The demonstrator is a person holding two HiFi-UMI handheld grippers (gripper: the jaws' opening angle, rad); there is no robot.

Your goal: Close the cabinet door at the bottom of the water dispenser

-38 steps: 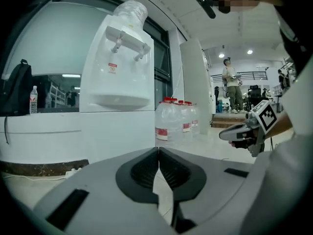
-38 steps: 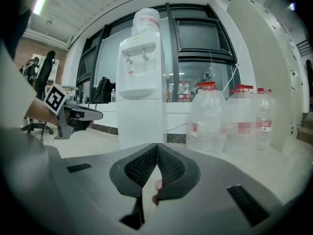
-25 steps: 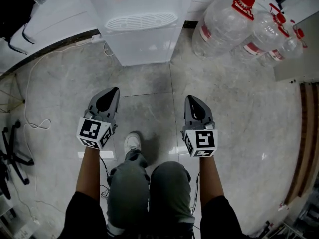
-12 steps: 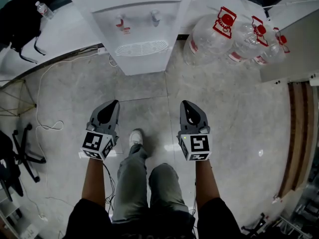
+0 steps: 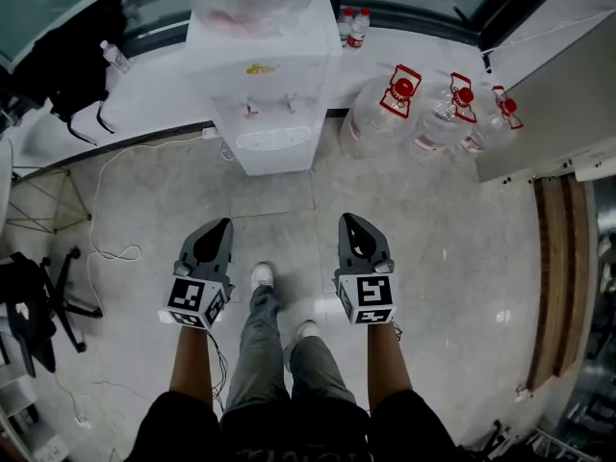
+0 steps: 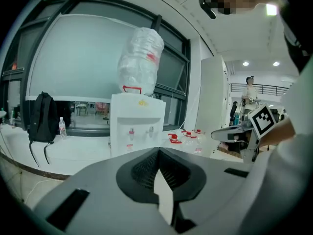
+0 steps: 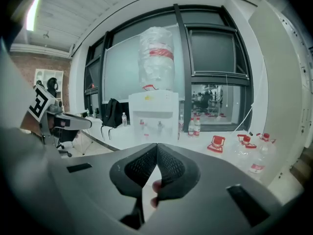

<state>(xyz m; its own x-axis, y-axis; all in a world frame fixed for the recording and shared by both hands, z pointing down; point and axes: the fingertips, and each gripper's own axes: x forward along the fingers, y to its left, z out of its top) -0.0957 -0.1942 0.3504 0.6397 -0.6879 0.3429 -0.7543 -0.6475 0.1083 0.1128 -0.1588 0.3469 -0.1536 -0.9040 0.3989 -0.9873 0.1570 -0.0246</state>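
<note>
Left claw (image 5: 225, 223) and right claw (image 5: 347, 218) are closed, empty; cabinet door (image 5: 277, 162) ahead seems light, stiff: push its free edge

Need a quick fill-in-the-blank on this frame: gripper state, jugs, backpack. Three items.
1. The left gripper and right gripper both have their jaws ___, with nothing held.
2. Right of the white plastic water dispenser in the head view, ___ clear plastic jugs with red caps sit on the grey tiled floor.
3. The black fabric backpack rests on the white ledge to the dispenser's ___ in the head view.

Missing words: shut; three; left.
</note>
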